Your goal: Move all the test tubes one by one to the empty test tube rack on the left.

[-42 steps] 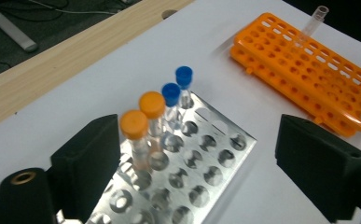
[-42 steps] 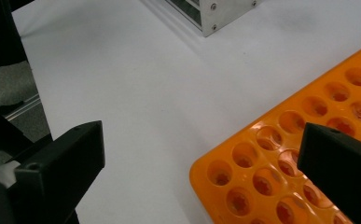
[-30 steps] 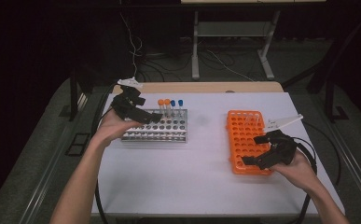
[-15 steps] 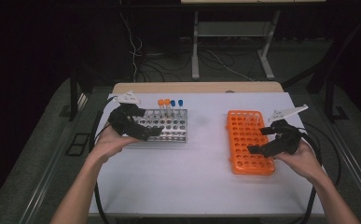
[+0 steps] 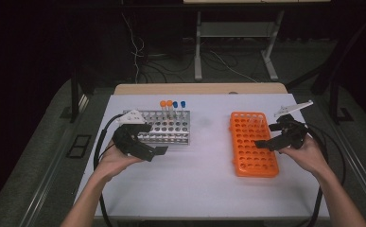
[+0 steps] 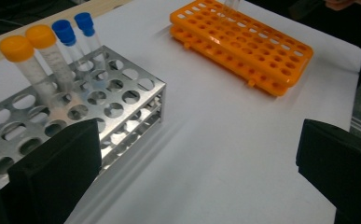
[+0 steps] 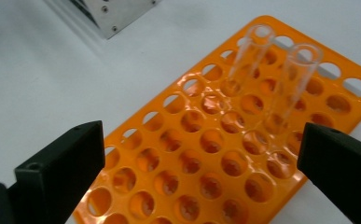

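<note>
— Looking at the high view first: where do the two grippers sit?

— The left gripper (image 5: 158,152) is left of centre, low against the front edge of the metal rack (image 5: 167,126), its jaws pointing toward the middle of the frame. The right gripper (image 5: 262,143) is at centre right, over the right-hand edge of the orange rack (image 5: 247,156), jaws pointing left.

— Are the jaws holding anything?

— No. In the left gripper view the two black jaws stand wide apart at the lower corners with only white table (image 6: 225,154) between them. In the right gripper view they are likewise spread, with nothing pinched.

— And the tubes?

— Four capped tubes stand upright in the far row of the metal rack: two orange-capped tubes (image 6: 29,51) at the upper left of the left gripper view, with two blue-capped tubes (image 6: 78,32) just beside them. Two clear uncapped tubes (image 7: 274,74) stand in the orange rack, upper right of the right gripper view, side by side in neighbouring holes and leaning slightly.

— How do the racks lie?

— Well apart on the white table, metal one left of centre, orange one right of centre.
</note>
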